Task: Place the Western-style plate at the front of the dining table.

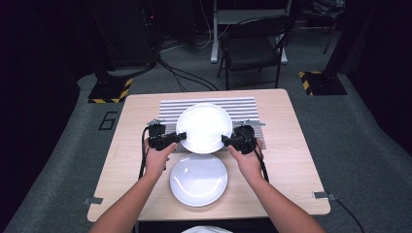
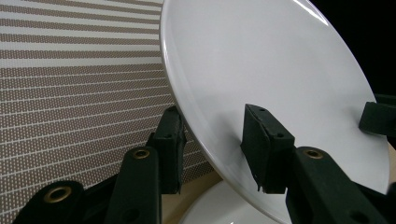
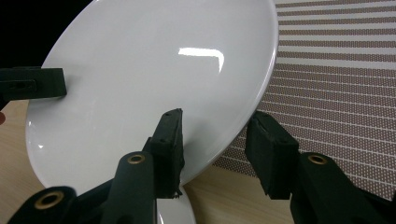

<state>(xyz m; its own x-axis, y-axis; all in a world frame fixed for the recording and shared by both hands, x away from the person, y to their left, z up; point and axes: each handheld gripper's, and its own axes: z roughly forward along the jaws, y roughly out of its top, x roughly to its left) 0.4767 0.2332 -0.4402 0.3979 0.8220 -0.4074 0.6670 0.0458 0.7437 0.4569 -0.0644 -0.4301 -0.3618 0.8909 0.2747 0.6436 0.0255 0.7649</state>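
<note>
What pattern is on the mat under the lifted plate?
Thin white and brown-grey stripes on the mat, clearest in the left gripper view.

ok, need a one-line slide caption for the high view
Left gripper and right gripper clamp opposite rims of a white plate above a striped mat; second plate rests nearer.

striped mat [image 1: 243, 108] on table [image 1: 291, 160] | second plate [image 1: 198, 180] near front | chair [image 1: 252, 48] behind

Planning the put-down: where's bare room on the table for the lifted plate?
Free: striped mat beyond the held plate, and bare wood at the table side edges. Crowded: the near centre, where the second plate lies between both forearms.
</note>
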